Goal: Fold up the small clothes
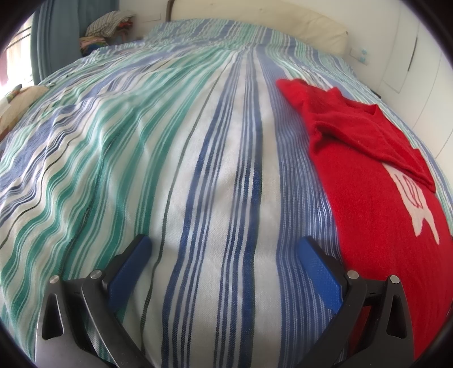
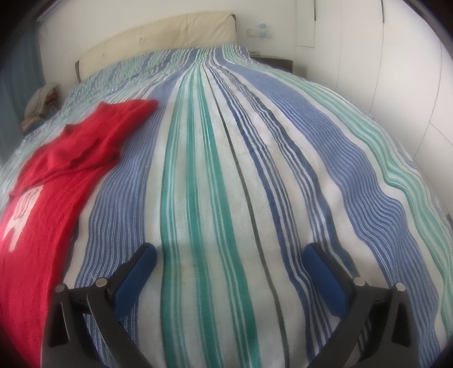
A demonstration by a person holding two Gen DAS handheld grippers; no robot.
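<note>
Item: red sweater [image 1: 368,181], sleeves folded in, on striped bedspread [image 1: 198,169]. Left gripper [image 1: 223,249] and right gripper [image 2: 229,254] released, empty. Advice: pinch the hem corners at 3 o'clock of the left view, then lift evenly.

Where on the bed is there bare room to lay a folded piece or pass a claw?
The striped bedspread is bare left of the red garment, from the open left claw up to the headboard. It is bare again right of the garment, ahead of the open right claw. Only the garment's strip between the claws is taken; a clothes pile sits beyond the far left corner.
</note>
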